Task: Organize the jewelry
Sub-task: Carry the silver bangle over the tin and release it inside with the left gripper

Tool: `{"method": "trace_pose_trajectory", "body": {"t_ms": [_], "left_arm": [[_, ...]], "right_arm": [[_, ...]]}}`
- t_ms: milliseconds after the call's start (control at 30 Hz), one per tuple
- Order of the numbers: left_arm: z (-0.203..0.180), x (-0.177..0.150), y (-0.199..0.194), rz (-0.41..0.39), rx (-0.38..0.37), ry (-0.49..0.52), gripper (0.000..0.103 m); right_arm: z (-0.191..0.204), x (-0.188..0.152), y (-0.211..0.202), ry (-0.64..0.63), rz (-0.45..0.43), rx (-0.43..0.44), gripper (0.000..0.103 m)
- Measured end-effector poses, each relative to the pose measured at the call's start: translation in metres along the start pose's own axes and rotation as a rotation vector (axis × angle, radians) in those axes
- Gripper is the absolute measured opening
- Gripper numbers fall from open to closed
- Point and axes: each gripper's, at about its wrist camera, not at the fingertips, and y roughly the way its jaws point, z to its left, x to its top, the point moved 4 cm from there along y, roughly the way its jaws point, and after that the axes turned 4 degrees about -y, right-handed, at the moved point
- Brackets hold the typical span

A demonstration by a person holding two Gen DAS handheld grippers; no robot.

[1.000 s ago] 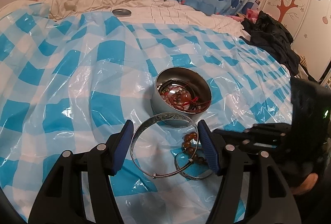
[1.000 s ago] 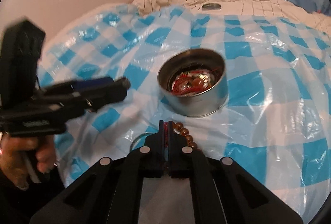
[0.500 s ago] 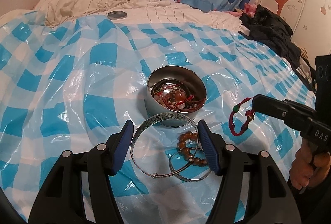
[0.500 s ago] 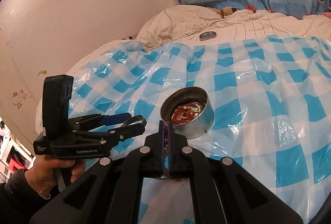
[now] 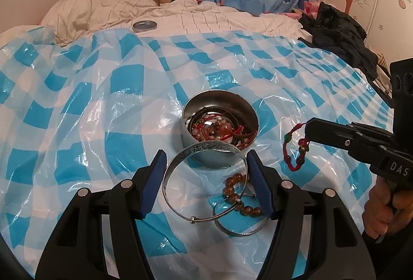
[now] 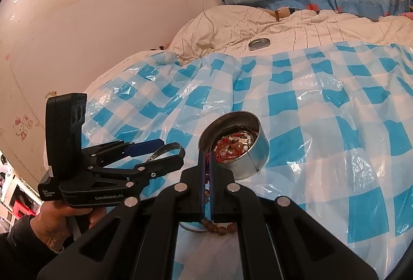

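Silver and red pieces already fill the round tin (image 5: 220, 125) in the middle of the bed, while the left tongs (image 5: 206, 176) hold a wide silver bangle (image 5: 204, 150), the right tongs (image 6: 206, 171) pinch a red string bracelet (image 5: 294, 148), and a brown bead bracelet (image 5: 237, 192) and small bangle (image 5: 240, 231) wait on the checked plastic sheet (image 5: 103, 104).

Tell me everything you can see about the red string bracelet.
The red string bracelet is a thin loop of red cord with a few small beads, green and dark red. It hangs freely in the air from the tips of the right gripper, shut on its upper end, right of the round metal tin and above the checked plastic sheet. Nothing else touches it.
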Motion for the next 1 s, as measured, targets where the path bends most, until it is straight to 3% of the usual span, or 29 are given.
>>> {"method": "trace_pose_trajectory", "body": {"t_ms": [1000], "left_arm": [[-0.020, 0.032, 0.027, -0.026, -0.022, 0.002, 0.060]], "right_arm": [[-0.015, 0.034, 0.001, 0.037, -0.064, 0.003, 0.003]]}}
